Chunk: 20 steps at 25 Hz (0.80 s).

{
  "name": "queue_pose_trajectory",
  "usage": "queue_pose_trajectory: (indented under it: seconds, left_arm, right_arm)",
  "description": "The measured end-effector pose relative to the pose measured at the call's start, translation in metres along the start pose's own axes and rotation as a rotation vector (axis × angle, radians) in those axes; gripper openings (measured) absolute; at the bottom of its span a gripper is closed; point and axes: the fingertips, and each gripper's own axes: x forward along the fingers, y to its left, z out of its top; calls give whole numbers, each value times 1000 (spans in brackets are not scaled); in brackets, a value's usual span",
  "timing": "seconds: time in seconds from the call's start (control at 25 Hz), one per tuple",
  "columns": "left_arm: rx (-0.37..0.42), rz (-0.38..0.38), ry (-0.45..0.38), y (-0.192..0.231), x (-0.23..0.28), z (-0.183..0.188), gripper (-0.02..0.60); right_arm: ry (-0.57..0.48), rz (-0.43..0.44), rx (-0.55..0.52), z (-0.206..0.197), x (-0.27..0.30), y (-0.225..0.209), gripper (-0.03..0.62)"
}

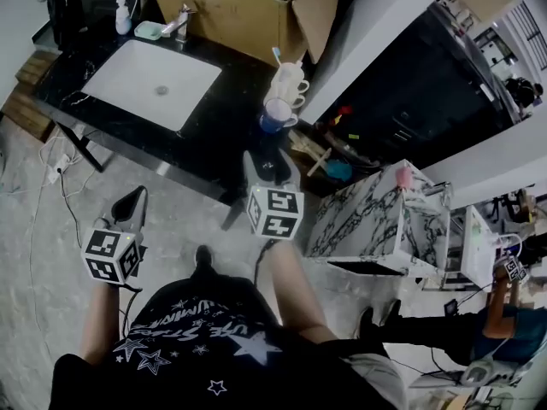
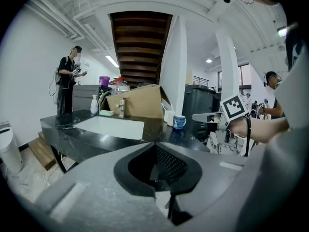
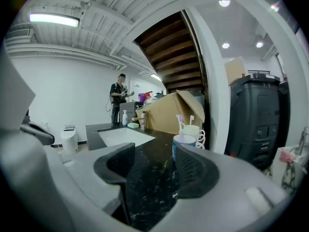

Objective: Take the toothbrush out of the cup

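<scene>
1. toothbrush (image 3: 180,121): stands head-up in the white cup (image 3: 193,132) and leans on its rim, so the head is free to pinch. not yet touched. a second brush shares the cup.
2. white cup: at the right end of the counter (image 1: 214,135), just beside the cardboard box (image 1: 248,15).
3. blue cup (image 3: 183,141): just in front of the white cup, so it lies in the reach path and probably has to be cleared from above.
4. right gripper (image 3: 154,164): jaws wide apart and empty, aimed over the counter edge at the cups. judged to be lined up for the grab.
5. left gripper (image 2: 157,178): jaws closed together on nothing, low and off the counter. judged idle.
6. sink (image 1: 154,79): well apart to the left, unused.
</scene>
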Motion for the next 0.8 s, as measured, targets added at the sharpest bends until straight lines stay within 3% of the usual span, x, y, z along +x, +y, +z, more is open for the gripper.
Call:
queue_pose_trajectory:
  seconds: [0.24, 0.56, 0.8]
  left_arm:
    - [29, 6, -5, 5, 65, 32, 11]
    - [53, 20, 23, 15, 108, 48, 10]
    - [43, -36, 33, 15, 135, 58, 10]
  right_arm:
    - [-13, 22, -10, 27, 50, -45, 264]
    - [-6, 29, -72, 52, 98, -75, 238]
    - [71, 2, -66, 55, 120, -84, 212]
